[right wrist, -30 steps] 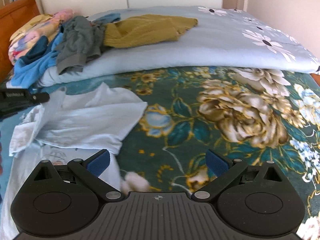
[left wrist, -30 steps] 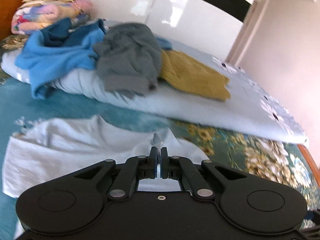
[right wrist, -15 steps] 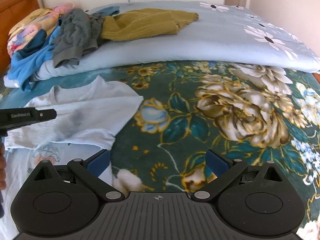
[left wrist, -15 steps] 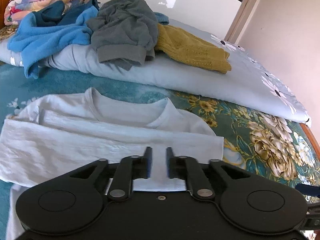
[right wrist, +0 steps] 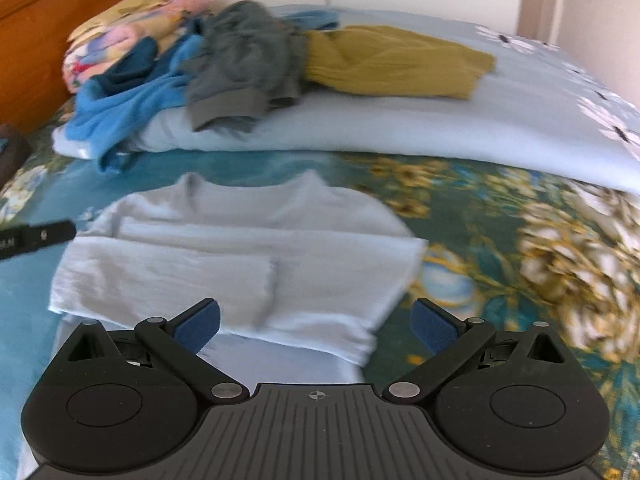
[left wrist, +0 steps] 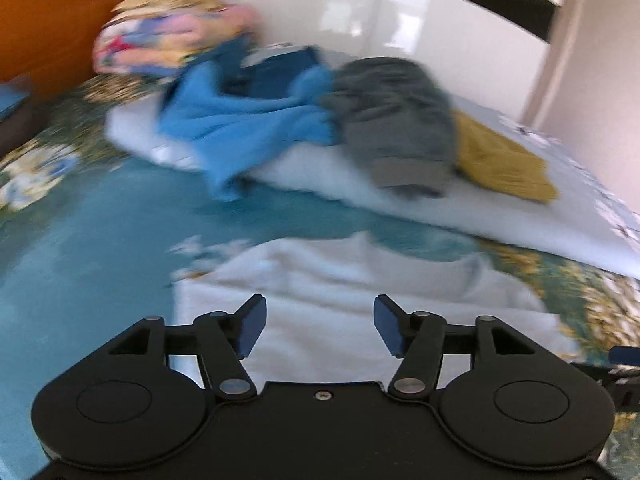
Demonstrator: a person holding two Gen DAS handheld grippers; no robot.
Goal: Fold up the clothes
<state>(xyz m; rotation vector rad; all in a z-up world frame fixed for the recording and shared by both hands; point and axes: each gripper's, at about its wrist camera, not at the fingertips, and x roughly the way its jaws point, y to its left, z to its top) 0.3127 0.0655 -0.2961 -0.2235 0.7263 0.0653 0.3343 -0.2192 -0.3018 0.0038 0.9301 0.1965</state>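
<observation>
The white shirt (right wrist: 240, 256) lies flat on the bed (right wrist: 500, 248), at the centre of the right wrist view, with its neck at 12 o'clock and both sleeves already laid across the chest. It looks thin, light and soft, so I judge that it will bend at any place and will slide easily on the cover; it must be taken by an edge or a fold line, not in the middle, and lifted slowly so the sleeves do not fall open. A good hold seems to be the hem corners, at about 6 o'clock, below what the views show well. The right gripper (right wrist: 316, 324) stands wide apart just over the lower part of the shirt, with nothing between its blue pads. The left gripper (left wrist: 320, 330) has just been opening; its jaws now stand at a middle width, with only the shirt (left wrist: 360, 288) lying under them, not pinched. At 12 o'clock a pale folded quilt (right wrist: 480, 120) carries the other clothes: a blue one (right wrist: 132, 100), a grey one (right wrist: 244, 64) and a mustard one (right wrist: 392, 62), all not yet folded. No basket or box is seen; this view is blurred.
</observation>
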